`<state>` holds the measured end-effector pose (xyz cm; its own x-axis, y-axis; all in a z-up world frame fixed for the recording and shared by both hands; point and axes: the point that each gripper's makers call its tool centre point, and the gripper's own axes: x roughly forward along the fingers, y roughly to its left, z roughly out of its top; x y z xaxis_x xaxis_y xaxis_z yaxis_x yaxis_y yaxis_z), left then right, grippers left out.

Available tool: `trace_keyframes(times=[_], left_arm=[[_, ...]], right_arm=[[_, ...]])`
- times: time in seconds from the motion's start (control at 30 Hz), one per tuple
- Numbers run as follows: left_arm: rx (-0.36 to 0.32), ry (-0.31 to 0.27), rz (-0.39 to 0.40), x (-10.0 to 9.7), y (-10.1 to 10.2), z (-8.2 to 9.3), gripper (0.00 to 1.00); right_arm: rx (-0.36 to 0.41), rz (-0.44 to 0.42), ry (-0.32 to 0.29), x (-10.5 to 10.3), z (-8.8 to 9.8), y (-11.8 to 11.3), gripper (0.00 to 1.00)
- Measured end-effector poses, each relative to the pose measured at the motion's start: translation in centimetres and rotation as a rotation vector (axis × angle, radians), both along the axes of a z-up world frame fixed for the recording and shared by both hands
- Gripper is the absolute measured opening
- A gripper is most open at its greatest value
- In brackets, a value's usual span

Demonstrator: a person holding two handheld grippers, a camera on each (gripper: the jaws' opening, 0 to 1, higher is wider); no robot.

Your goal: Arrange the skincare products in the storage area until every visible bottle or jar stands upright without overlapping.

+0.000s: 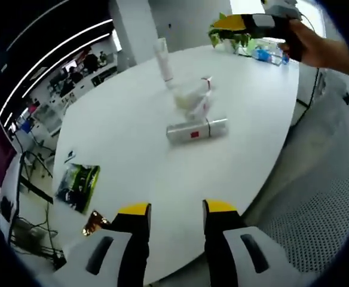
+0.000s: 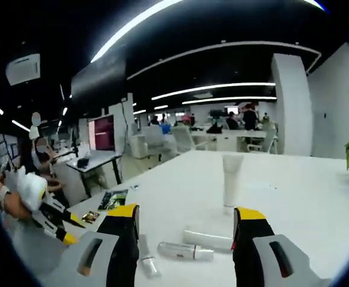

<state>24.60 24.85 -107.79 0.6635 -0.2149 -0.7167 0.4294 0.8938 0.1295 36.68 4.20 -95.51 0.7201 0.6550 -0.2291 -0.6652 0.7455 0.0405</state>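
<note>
One white tube (image 2: 232, 179) stands upright on the white table (image 1: 132, 119) while several tubes and bottles (image 1: 196, 130) lie flat at mid-table (most work remains), left gripper (image 1: 175, 210) and right gripper (image 2: 186, 218) both spread, empty

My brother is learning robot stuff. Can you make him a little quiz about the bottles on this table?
1. True or false: the white tube stands upright.
2. The silver bottle with the red label is: A) upright B) lying down C) held.
3. Fill in: the left gripper's jaws are ____.

Key: 1 true; 2 B; 3 open, holding nothing.
</note>
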Motion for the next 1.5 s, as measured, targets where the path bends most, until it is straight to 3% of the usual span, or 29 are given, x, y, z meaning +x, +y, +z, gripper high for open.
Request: trace_keyframes(times=[0.07,0.17,0.27,0.33,0.4,0.5,0.6,0.8,0.93,1.13,1.2,1.37,1.5], left_arm=[[-0.068,0.007,0.012,0.9,-0.9,0.7,0.36],[-0.072,-0.020,-0.046,2.9,-2.3,2.0,0.39],[-0.161,-0.022,-0.059,5.3,-4.2,3.3,0.40],[-0.163,-0.058,-0.074,7.4,-5.0,4.4,0.43],[-0.168,-0.058,-0.095,9.1,-6.1,5.2,0.45],[-0.185,-0.072,-0.130,11.6,-7.7,6.3,0.47],[-0.186,-0.089,-0.166,13.6,-9.0,7.1,0.47],[-0.157,-0.051,-0.225,16.3,-10.7,6.1,0.47],[-0.160,-0.018,-0.237,17.4,-11.8,5.3,0.49],[-0.104,0.026,-0.364,18.7,-14.4,3.8,0.49],[-0.068,0.035,-0.393,19.3,-14.6,3.3,0.48],[-0.069,0.041,-0.409,20.8,-15.2,3.2,0.46],[-0.029,0.055,-0.448,21.6,-15.5,2.6,0.46]], right_arm=[[-0.030,0.015,-0.002,-1.2,-0.5,-0.5,0.64],[-0.056,0.032,0.003,-2.7,-1.5,-1.0,0.62],[-0.075,0.045,0.026,-3.9,-2.7,-1.3,0.63],[-0.095,0.040,0.025,-4.4,-3.4,-1.6,0.65],[-0.097,0.023,0.034,-4.5,-3.9,-2.1,0.65],[-0.137,0.019,0.015,-4.5,-4.3,-2.1,0.64],[-0.176,0.025,-0.060,-4.3,-3.8,-1.7,0.62],[-0.243,0.075,-0.125,-5.4,-3.7,-0.6,0.62],[-0.251,0.057,-0.120,-4.9,-3.8,-1.2,0.64],[-0.249,0.028,-0.087,-4.5,-4.4,-2.0,0.64],[-0.249,0.024,-0.088,-4.6,-4.4,-2.1,0.64],[-0.280,0.029,-0.099,-4.6,-4.7,-2.2,0.65],[-0.265,0.007,-0.086,-4.3,-4.6,-2.7,0.66]])
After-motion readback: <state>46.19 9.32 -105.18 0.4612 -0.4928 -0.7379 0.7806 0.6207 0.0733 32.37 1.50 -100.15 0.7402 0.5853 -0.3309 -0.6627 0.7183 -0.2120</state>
